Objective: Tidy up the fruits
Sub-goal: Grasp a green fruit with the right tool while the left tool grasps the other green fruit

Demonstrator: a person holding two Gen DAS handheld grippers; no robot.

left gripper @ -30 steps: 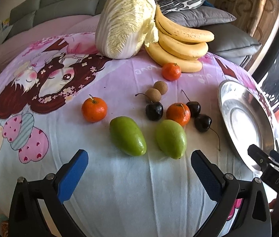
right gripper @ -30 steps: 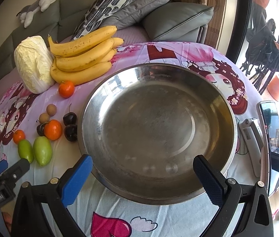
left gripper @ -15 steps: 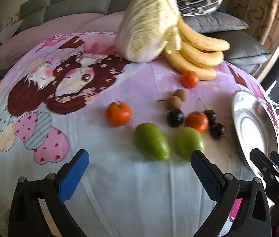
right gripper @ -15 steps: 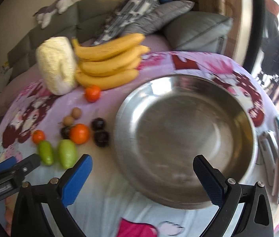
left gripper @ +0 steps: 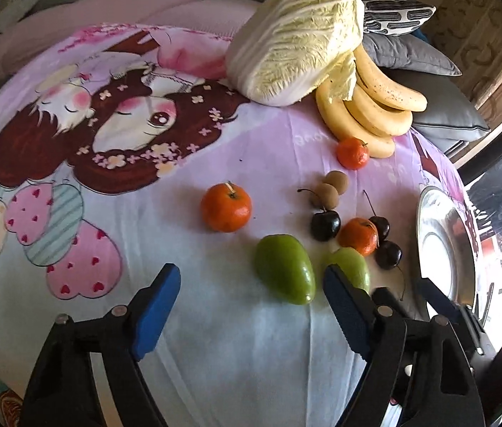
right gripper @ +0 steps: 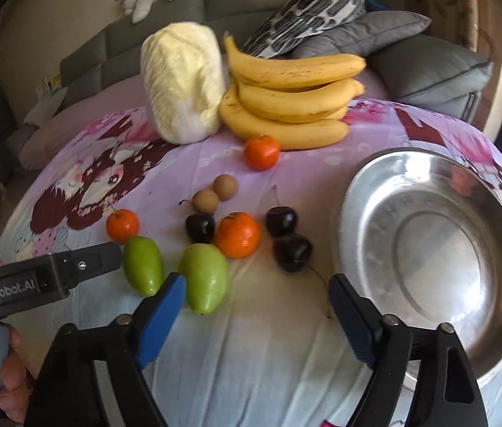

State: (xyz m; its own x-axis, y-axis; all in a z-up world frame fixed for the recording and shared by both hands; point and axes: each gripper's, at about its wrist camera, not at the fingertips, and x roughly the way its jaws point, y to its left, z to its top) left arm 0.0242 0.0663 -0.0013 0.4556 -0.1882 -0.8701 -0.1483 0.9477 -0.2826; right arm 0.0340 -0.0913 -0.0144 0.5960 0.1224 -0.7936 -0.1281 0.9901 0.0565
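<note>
Fruit lies on a cartoon-print cloth: two green mangoes [left gripper: 284,273] [right gripper: 204,277], three tangerines [left gripper: 226,207] [right gripper: 238,234], three dark cherries [right gripper: 292,251], two brown longans [right gripper: 205,200] and a banana bunch [right gripper: 292,103]. An empty steel bowl [right gripper: 432,249] sits at the right. My left gripper [left gripper: 251,311] is open, just short of the near mango. My right gripper [right gripper: 256,315] is open, in front of the cherries and bowl.
A napa cabbage [left gripper: 297,37] stands beside the bananas at the back. Grey cushions [right gripper: 432,67] and a sofa lie behind the table. The left gripper's body [right gripper: 43,275] shows at the left of the right wrist view.
Both grippers have swung left. The bowl has slid from the centre to the right of the right wrist view; the fruit group now sits ahead of both grippers. Both jaws narrowed a little.
</note>
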